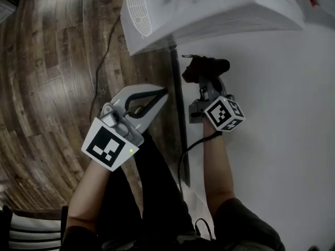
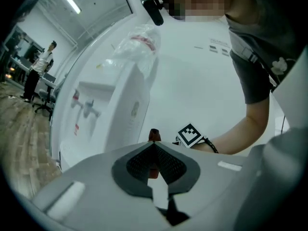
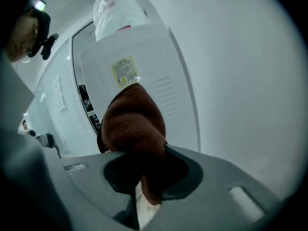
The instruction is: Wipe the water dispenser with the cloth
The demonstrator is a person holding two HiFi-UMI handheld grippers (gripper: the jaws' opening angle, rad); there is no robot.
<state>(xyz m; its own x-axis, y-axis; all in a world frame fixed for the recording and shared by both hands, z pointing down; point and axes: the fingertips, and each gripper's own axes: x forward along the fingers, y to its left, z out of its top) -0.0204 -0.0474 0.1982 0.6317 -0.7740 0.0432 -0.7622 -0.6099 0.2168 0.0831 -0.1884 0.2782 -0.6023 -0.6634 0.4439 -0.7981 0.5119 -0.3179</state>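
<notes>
You are at the step of bringing the cloth to the machine; I judge that the wiping itself is only about to begin. Your right gripper (image 1: 205,80) is closed firmly on the dark brown fleecy cloth (image 1: 207,67), which bulges out in front of its jaws as a rounded bundle. The cloth is just beside the side panel of the tall white box-shaped water dispenser (image 1: 220,9), below the small yellow label (image 3: 123,71) and close to the ventilation slots. No view shows clearly if the cloth already touches the panel. Your left gripper (image 1: 163,94) hangs on the tap side of the dispenser, lower down and apart from it. Its jaws are together at the tips and there is nothing between them. For the next move, I think you must press the bundle flat against the panel and then draw it along the panel in long strokes. Keep the grip tight, because a loose fold can slip out under pressure. The left gripper has no work now, so it is enough to hold it away from the dispenser.
</notes>
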